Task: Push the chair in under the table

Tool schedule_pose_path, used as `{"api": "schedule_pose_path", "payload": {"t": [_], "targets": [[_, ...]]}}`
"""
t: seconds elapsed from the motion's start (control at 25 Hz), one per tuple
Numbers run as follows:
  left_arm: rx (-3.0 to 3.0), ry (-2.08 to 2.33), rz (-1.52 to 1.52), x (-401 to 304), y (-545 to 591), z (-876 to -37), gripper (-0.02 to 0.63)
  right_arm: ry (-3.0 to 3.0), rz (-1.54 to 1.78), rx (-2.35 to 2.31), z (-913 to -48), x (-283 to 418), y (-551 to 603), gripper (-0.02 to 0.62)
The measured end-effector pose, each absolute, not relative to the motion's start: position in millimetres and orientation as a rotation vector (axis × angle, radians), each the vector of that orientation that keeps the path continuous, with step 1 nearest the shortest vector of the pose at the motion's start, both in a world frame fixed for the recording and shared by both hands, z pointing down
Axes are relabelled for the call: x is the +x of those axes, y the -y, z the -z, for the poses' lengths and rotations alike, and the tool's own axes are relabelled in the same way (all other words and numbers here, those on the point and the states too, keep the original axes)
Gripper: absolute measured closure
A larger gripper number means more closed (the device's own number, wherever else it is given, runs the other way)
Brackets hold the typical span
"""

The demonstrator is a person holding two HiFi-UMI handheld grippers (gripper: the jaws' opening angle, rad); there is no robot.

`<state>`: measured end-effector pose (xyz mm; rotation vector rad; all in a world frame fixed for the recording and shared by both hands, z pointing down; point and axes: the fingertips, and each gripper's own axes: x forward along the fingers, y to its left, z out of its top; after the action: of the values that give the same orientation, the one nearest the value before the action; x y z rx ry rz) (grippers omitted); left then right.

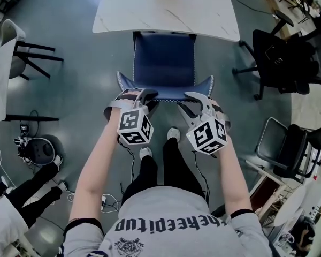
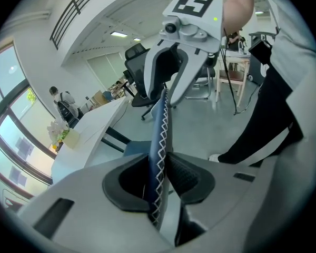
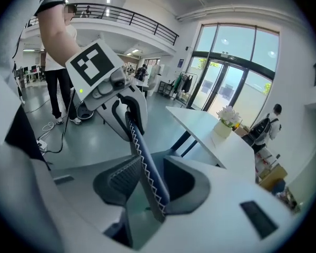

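Head view looks down over the person's shoulders. The blue chair (image 1: 164, 58) stands straight in front of them, facing the white table (image 1: 203, 12), with its backrest (image 1: 166, 91) nearest to them. The front of the seat reaches the table's near edge and seems to slip just under it. Most of the seat lies out in the open, so I'd say the chair is lined up and at best partly in. Most of the push looks yet to be done, if there is room for it; I can't see beneath the top to tell.

The left gripper (image 1: 142, 95) sits at the left end of the backrest's top edge and the right gripper (image 1: 191, 100) at the right end. Left gripper view shows the stitched blue edge running up between its two jaws, which stand a fair way apart around it. The fabric lies beside the pads and doesn't look squeezed. Right gripper view is much the same: jaws parted, the edge passing slantwise between them, loose rather than clamped. Neither has a firm hold, as I read it. A pot of flowers (image 3: 225, 121) stands on the table, well apart from the chair
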<state>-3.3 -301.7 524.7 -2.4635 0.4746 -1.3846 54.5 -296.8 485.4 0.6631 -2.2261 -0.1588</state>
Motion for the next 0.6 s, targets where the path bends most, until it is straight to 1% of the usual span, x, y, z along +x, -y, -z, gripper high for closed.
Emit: {"api": "schedule_pose_path", "payload": {"t": [0.12,0.2,0.24,0.28,0.4,0.6], "targets": [[-2.44,-0.484,1.362,-6.7,296.3,-509.4,0.495,2.274,0.141,0.71,-468.9,51.5,293.6,0.457],[-2.442,-0.522,1.298,-7.0,291.5,-493.7,0.511,2.303,0.132,0.736,-460.0,48.6,290.1,0.467],[-2.451,-0.563,1.249,-7.1,289.5,-483.8,0.534,2.319,0.128,0.748,-455.3,46.6,287.6,0.479],[-2.468,-0.611,1.196,-7.4,287.9,-473.5,0.578,2.335,0.127,0.763,-450.3,44.3,285.1,0.499],[-2.559,-0.734,1.071,-7.7,282.0,-449.7,0.589,2.398,0.106,0.809,-436.1,36.8,276.9,0.576],[-2.76,-0.885,0.842,-5.4,264.8,-418.8,0.591,2.519,0.035,0.863,-408.3,24.0,258.7,0.584]]}}
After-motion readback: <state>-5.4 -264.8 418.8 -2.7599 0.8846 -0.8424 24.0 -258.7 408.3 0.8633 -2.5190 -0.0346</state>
